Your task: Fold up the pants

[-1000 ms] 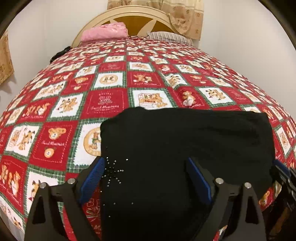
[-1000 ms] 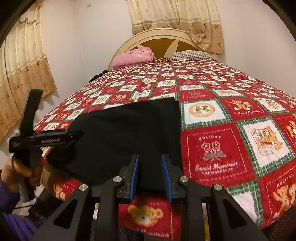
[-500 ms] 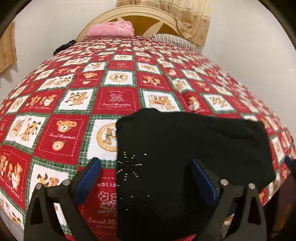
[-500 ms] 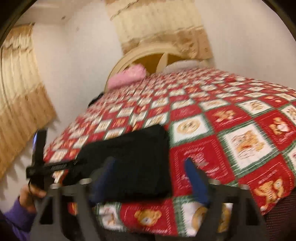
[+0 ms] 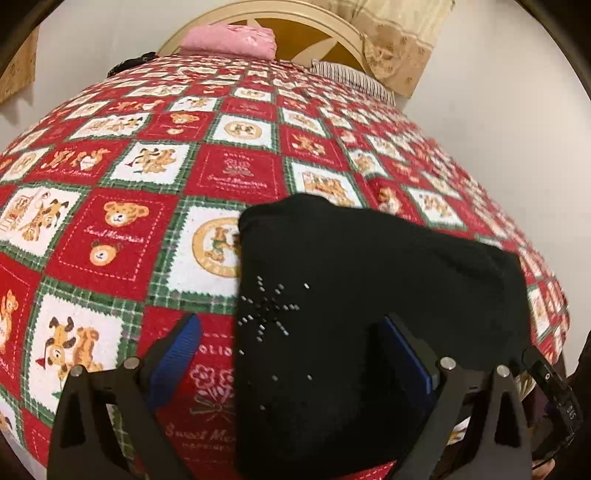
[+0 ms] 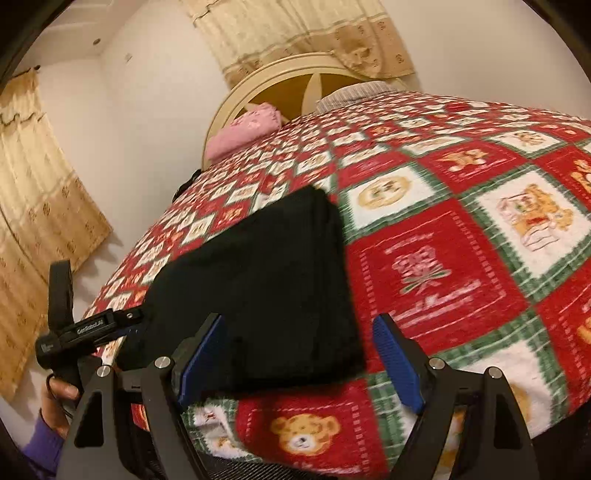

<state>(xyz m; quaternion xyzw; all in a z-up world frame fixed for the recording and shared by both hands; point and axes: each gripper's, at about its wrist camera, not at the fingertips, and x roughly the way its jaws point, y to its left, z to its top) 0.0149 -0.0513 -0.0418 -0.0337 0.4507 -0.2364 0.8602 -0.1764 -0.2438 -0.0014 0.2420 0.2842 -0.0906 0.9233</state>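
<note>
Pants (image 5: 369,314) folded on quilt (image 5: 110,229); left tongs (image 5: 291,354) and right tongs (image 6: 301,358) apart above near edge, gripping nothing.

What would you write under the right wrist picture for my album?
Folded black pants lie on the teddy-bear blanket while the open right gripper hovers above them.

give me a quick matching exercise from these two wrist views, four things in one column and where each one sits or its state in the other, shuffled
Things:
1. pants
2. pink blanket
3. right gripper
4. curtain

Places or states:
A. hanging behind the headboard
B. open, fingers clear of the cloth
C. folded on the near end of the bedspread
D. folded at the head of the bed

Pairs: 1-C, 2-D, 3-B, 4-A
</note>
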